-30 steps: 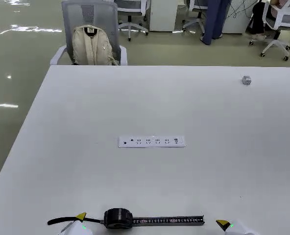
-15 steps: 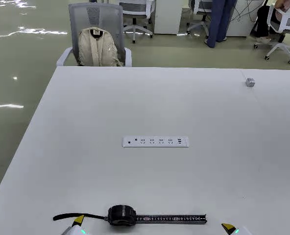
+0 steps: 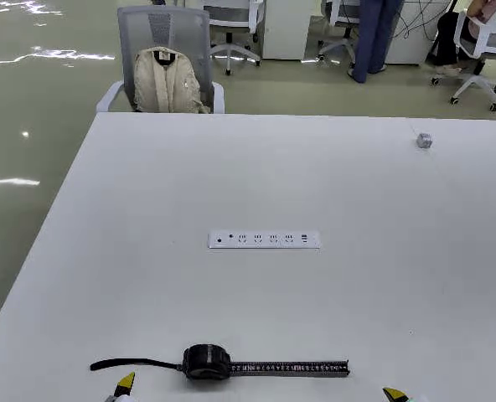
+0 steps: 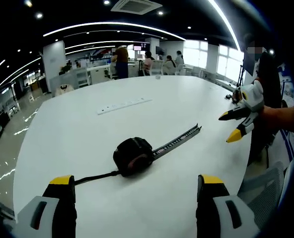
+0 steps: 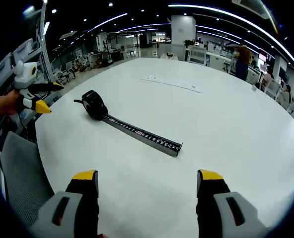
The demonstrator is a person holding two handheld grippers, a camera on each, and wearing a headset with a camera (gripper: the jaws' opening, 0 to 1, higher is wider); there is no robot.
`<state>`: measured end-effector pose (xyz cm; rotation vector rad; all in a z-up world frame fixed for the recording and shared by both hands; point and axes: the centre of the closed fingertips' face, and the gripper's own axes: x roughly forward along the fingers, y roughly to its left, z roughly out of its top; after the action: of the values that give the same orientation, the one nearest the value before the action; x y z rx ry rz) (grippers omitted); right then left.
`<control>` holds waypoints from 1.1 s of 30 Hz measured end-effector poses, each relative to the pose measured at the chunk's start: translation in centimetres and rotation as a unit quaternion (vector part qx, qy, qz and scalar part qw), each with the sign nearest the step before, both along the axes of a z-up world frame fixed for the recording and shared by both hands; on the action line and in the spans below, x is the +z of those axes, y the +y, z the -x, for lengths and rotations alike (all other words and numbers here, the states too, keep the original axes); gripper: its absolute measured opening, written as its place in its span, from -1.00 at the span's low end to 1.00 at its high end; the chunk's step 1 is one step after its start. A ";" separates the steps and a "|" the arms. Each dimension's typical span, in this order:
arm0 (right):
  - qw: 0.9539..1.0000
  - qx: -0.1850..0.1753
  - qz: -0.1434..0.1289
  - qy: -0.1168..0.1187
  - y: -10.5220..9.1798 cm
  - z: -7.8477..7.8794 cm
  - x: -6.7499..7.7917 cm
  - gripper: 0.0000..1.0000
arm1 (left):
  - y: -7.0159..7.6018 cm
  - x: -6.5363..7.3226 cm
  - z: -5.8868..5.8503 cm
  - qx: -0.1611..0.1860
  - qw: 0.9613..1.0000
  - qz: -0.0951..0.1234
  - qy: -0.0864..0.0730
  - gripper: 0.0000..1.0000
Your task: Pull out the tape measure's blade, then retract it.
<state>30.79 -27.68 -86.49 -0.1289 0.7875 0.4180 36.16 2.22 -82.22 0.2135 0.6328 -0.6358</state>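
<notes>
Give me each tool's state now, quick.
Left tool: open, empty; the tape lies ahead of it, untouched.
Right tool: open, empty.

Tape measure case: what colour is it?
The case is black, clearest in the left gripper view.

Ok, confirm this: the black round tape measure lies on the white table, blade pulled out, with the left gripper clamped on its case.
Wrong on the left gripper: the left gripper view shows it open, short of the black round tape measure. That lies on the white table, blade out.
</notes>
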 end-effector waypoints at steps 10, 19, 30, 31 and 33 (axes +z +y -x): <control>1.000 -0.012 -0.007 -0.003 0.8 1.5 0.8 0.75 | 0.6 0.9 1.3 0.019 1.000 0.007 -0.006 1.00; 1.000 -0.017 -0.003 -0.005 1.3 2.4 1.9 0.86 | 1.5 1.1 2.7 0.030 1.000 0.003 -0.002 1.00; 1.000 -0.022 0.000 -0.005 1.6 3.2 2.9 1.00 | 2.1 1.3 3.4 0.036 0.999 0.000 0.001 1.00; 1.000 -0.024 0.002 -0.003 1.7 3.3 3.0 1.00 | 2.1 1.4 3.6 0.037 0.999 0.000 0.001 1.00; 1.000 -0.027 0.006 0.001 1.7 3.7 3.3 1.00 | 2.1 1.6 3.8 0.039 0.999 -0.001 0.000 1.00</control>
<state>27.11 -26.02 -83.18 -0.1178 0.7927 0.3632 32.33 4.28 -80.66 0.1894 0.6397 -0.5595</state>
